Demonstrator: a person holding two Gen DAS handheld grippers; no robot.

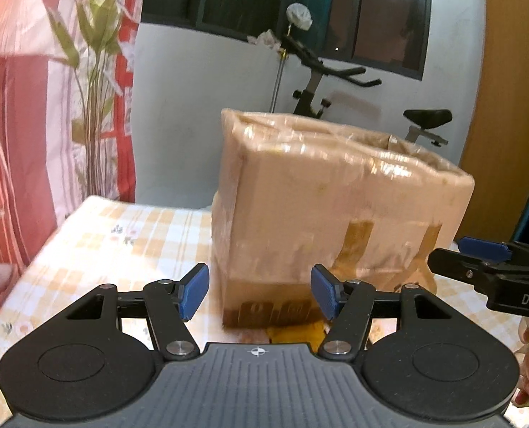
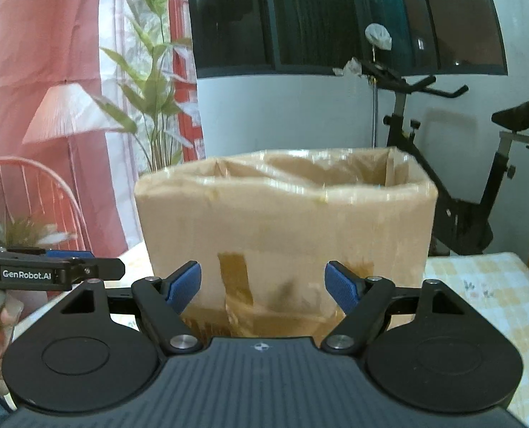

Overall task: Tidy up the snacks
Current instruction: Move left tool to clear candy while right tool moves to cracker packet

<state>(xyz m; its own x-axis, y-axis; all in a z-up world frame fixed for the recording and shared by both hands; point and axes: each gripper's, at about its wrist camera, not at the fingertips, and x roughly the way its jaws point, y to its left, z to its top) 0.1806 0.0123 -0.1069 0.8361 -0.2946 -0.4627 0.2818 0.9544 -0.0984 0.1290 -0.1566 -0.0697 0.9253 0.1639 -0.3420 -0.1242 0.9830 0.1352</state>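
Observation:
A tall open-topped cardboard box (image 1: 336, 207) wrapped in clear tape stands on the checked tablecloth (image 1: 104, 242). It also fills the middle of the right wrist view (image 2: 286, 224). My left gripper (image 1: 260, 292) is open and empty, just in front of the box's lower left corner. My right gripper (image 2: 263, 287) is open and empty, facing the box's front wall. The right gripper also shows at the right edge of the left wrist view (image 1: 485, 260). A yellow snack packet (image 1: 296, 333) peeks out on the table below the box. The box's inside is hidden.
An exercise bike (image 2: 461, 185) stands behind the table against the white wall. A potted plant (image 2: 154, 107), a lamp (image 2: 68, 114) and pink curtains are at the left. A wooden door (image 1: 507, 125) is at the right. The table's far edge (image 1: 139, 203) lies near the box.

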